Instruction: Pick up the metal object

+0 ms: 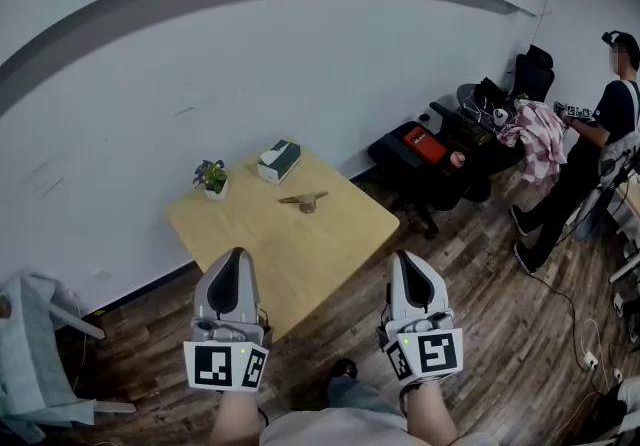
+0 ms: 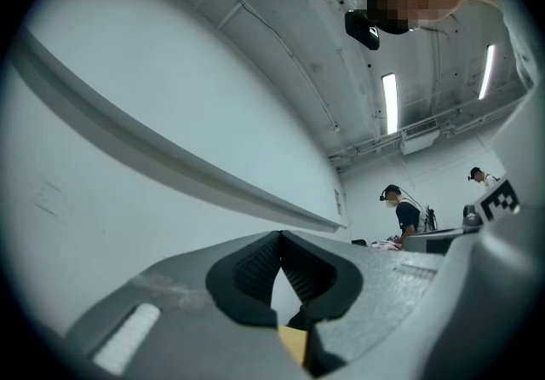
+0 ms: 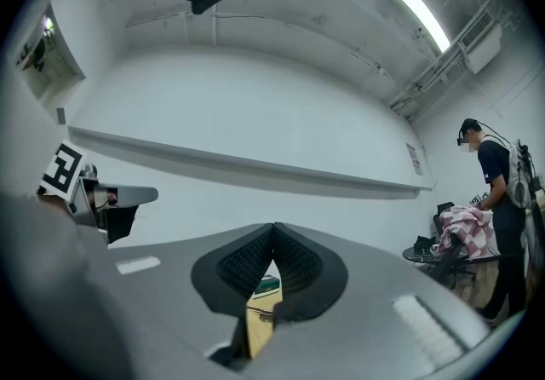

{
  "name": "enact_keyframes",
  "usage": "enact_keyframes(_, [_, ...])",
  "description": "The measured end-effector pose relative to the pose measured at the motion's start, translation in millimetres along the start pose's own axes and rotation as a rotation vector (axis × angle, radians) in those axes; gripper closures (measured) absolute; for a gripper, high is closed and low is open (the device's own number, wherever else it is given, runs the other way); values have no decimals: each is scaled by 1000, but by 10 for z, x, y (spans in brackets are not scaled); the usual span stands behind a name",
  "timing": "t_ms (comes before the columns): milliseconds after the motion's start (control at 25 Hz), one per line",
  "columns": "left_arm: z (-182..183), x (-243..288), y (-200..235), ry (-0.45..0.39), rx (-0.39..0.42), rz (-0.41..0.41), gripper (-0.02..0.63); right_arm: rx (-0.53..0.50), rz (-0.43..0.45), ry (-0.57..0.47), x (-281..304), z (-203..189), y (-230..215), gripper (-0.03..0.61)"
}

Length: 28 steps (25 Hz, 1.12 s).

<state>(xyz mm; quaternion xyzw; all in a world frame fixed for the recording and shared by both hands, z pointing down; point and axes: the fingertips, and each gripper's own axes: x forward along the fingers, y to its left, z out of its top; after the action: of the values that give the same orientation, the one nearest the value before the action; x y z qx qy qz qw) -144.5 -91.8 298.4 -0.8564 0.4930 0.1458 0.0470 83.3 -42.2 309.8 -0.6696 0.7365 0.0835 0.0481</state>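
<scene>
A small brownish metal object (image 1: 305,201) lies on the yellow wooden table (image 1: 270,244), toward its far side. My left gripper (image 1: 232,256) hovers over the table's near left edge, its jaws shut with nothing between them. My right gripper (image 1: 408,260) hangs off the table's near right corner, over the floor, jaws also shut and empty. In the left gripper view the closed gripper (image 2: 280,238) points up at the white wall. Below my closed right gripper (image 3: 273,229), in the right gripper view, a strip of the table (image 3: 257,325) shows.
A green tissue box (image 1: 279,160) and a small potted plant (image 1: 211,176) stand at the table's far edge. Black chairs with clutter (image 1: 440,149) sit to the right. A person (image 1: 590,149) stands at far right. A white chair (image 1: 35,344) is at left.
</scene>
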Motion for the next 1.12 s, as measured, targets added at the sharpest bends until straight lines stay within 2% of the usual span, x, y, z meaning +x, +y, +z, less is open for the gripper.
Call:
enact_keyframes(760, [-300,1085,-394,-15,37,72,609,31,90,-17,827,-206,-937,577])
enact_keyframes(1120, [-470,1368,-511,20,51,65,609,57,125,7,1037,-367,-1076,577])
